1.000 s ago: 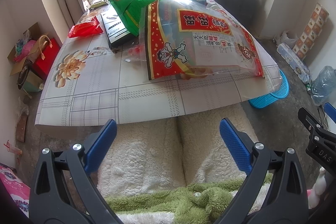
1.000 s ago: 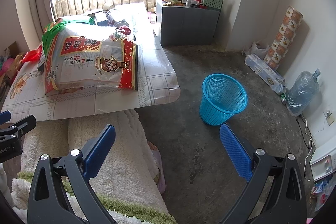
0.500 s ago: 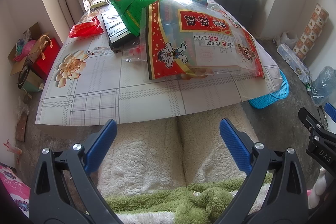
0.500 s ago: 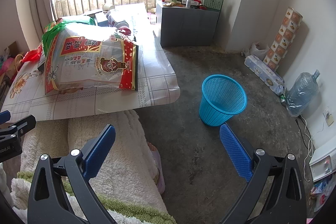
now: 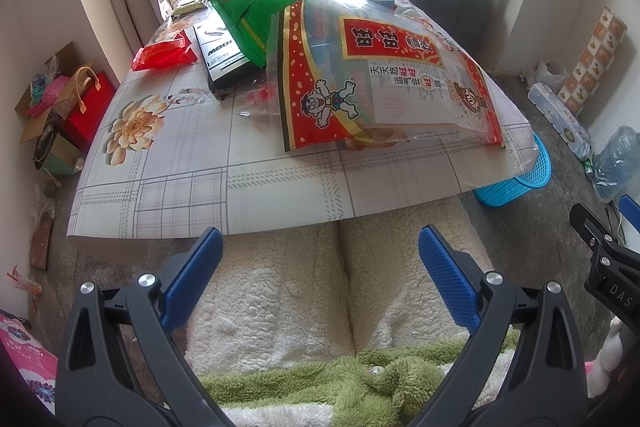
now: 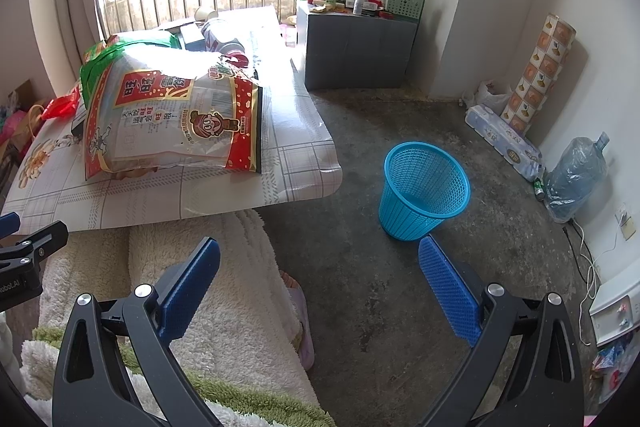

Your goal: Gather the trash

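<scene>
The low bench [image 5: 192,187] wears a checked cloth with a printed flower. On it lies a big red-and-white snack bag [image 5: 384,87], its far end propped on a green bag [image 5: 260,11]. Beside those sit a black-and-white box [image 5: 222,57] and a small red packet [image 5: 164,53]. On the concrete floor [image 6: 360,267] just beside the bench stands a blue mesh basket [image 6: 424,187].

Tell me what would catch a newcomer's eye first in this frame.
The big red-and-clear snack bag sprawled across the near part of the low table, overlapping a green bag behind it. Next, the bright blue mesh bin standing empty on the bare floor to the right of the table. Both the left gripper and right gripper hang short of the table with jaws wide apart, holding nothing.
</scene>
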